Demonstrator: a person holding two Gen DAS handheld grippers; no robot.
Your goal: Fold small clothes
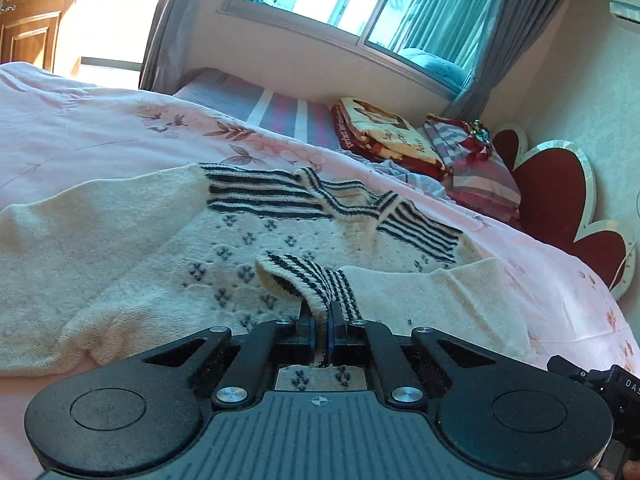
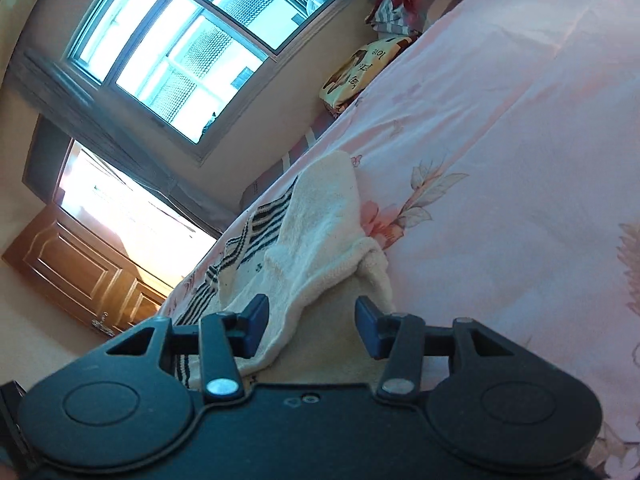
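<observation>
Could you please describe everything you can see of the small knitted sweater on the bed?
The sweater is a cream knit with navy stripes across the chest and collar and small navy motifs below. It lies spread on the pink floral bedspread, sleeves plain cream. The left tool is shut on the striped cuff of one sleeve, folded in over the body. The right tool is open, its fingers straddling a cream fold.

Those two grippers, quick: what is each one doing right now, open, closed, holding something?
Left gripper: closed, jaws pinching the striped cuff of the white sweater.
Right gripper: jaws open over the sweater, holding nothing.
</observation>
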